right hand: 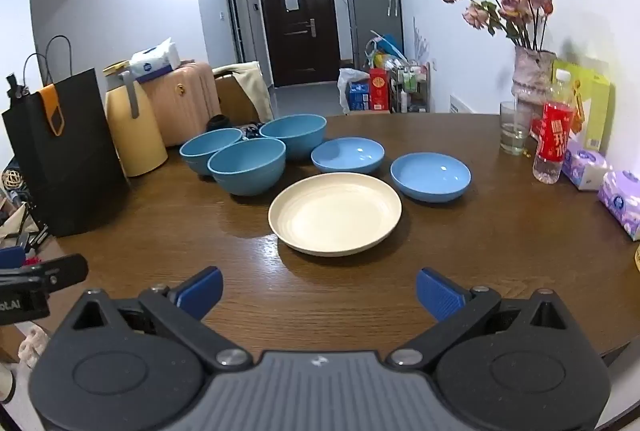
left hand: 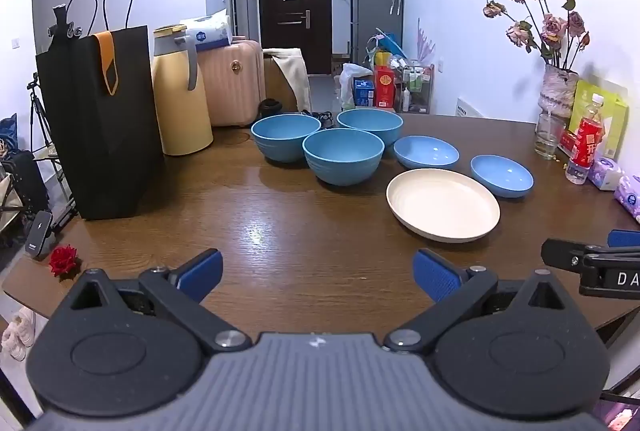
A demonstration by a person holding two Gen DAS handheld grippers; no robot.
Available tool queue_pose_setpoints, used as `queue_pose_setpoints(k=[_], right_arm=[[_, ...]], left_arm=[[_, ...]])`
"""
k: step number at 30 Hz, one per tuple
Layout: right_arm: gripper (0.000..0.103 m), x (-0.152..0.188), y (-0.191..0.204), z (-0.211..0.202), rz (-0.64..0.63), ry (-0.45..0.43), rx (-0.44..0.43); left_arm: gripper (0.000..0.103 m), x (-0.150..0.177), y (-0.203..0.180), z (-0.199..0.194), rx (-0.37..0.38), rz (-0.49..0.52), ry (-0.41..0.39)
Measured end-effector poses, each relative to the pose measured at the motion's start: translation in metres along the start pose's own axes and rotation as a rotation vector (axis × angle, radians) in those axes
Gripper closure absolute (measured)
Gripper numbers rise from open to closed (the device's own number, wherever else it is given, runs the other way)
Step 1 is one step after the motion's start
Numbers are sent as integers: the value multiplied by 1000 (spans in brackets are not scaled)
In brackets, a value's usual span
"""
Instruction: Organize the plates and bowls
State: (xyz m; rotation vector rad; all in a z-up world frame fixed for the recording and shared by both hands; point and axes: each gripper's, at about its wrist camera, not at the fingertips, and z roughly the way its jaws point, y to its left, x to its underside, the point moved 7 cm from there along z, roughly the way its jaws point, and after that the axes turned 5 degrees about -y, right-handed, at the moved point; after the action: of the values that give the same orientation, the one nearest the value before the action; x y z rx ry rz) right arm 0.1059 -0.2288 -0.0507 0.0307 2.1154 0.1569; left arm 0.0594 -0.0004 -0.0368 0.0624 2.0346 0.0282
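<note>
Three deep blue bowls (left hand: 343,155) (right hand: 247,165) stand close together at the back of the brown table (left hand: 280,231). Two shallow blue dishes (left hand: 426,151) (left hand: 501,175) sit to their right, also in the right wrist view (right hand: 347,155) (right hand: 430,177). A cream plate (left hand: 443,204) (right hand: 335,213) lies in front of them. My left gripper (left hand: 318,275) is open and empty above the table's near part. My right gripper (right hand: 319,291) is open and empty, just short of the cream plate.
A black paper bag (left hand: 100,119) and a yellow thermos jug (left hand: 180,95) stand at the left. At the right are a vase of dried roses (right hand: 532,83), a glass (right hand: 514,129), a red-label bottle (right hand: 554,139) and tissue packs (right hand: 622,199). A red rose (left hand: 63,259) lies at the near left edge.
</note>
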Motion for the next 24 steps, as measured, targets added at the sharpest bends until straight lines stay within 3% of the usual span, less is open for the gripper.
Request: queue_pose_setpoints(k=[3,7,24], right_arm=[[0,2,-5,5,16,10,7],[0,-4,8,-18,-33,-43,4],[0,-2,11,-30,-30,-35,16]], left_arm=[[0,1,-2,0,7,-3,6],[0,0,3,-15,21,-20,-16],[0,1,4,-23,24,-16,-9]])
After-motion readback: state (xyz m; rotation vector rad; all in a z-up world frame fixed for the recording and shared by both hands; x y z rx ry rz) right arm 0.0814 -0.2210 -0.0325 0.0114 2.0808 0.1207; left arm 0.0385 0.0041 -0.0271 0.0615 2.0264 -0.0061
